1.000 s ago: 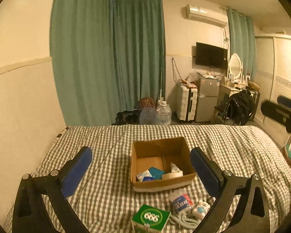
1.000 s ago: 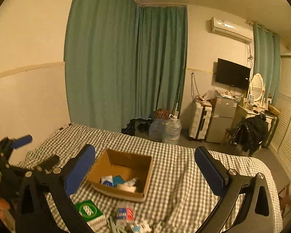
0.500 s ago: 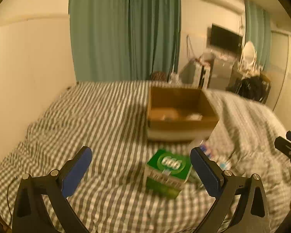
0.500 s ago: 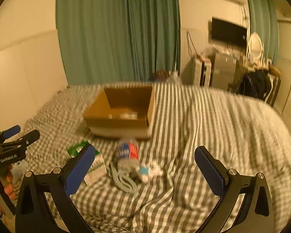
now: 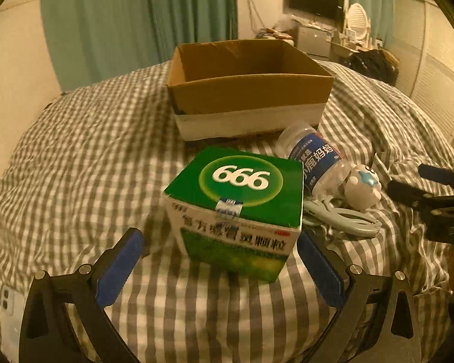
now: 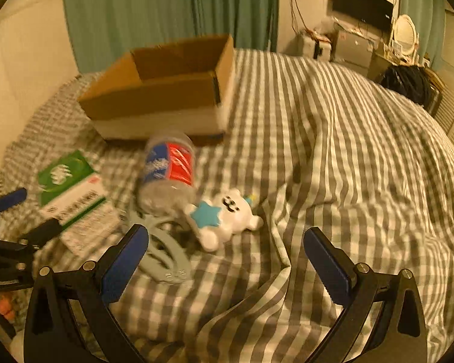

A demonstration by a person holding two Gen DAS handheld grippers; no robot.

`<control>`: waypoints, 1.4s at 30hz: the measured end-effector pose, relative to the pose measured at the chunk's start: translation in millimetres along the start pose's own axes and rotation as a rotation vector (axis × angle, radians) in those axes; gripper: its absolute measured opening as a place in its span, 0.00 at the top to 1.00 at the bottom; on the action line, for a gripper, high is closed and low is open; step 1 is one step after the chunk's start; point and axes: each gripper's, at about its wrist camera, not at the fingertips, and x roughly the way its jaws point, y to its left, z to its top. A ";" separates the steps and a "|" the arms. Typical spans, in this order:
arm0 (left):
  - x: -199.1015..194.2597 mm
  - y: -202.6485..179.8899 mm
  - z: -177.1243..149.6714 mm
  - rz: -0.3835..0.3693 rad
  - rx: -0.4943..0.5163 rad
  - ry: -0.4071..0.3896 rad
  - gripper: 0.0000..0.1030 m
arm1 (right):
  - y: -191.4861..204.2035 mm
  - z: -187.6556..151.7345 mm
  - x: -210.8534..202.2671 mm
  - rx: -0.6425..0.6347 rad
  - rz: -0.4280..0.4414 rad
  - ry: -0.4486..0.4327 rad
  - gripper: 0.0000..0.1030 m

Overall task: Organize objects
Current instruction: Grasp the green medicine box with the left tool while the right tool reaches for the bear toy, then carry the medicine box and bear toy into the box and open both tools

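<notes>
**A:** ok left wrist view first. The left gripper (image 5: 218, 260) has its jaws spread wide, nothing between the blue pads (image 5: 119, 269). Right ahead of them sits the green "666" box (image 5: 236, 205) on the checked bedspread (image 5: 75, 166), just short of the fingertips, not touching as far as I can see. Behind it is the cardboard box (image 5: 248, 90), open top, can't see inside from this angle.

**B:** and the stuff to the right of it?

**A:** a clear bottle (image 5: 314, 160) lying on its side just in front of the carton, a small white toy with a blue star (image 5: 363, 187) up against the bottle's end, and a pale looped cable (image 5: 342, 214) under them. The other gripper pokes in at the right edge.

**B:** right wrist view?

**A:** blurrier. The right gripper (image 6: 227, 257) is also released, jaws wide apart, holding nothing. The white toy (image 6: 227, 214) lies just ahead between the fingers' line, bottle (image 6: 169, 169) behind it, cable (image 6: 166, 257) by the left pad. The green box (image 6: 72, 187) is off to the left, cardboard box (image 6: 160, 96) further back. The left gripper (image 6: 30, 214) shows at the left edge, next to the green box.
</notes>
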 end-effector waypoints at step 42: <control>8.8 8.8 14.4 -0.049 -0.071 -0.079 0.05 | 24.3 10.2 5.1 0.003 0.053 0.010 0.38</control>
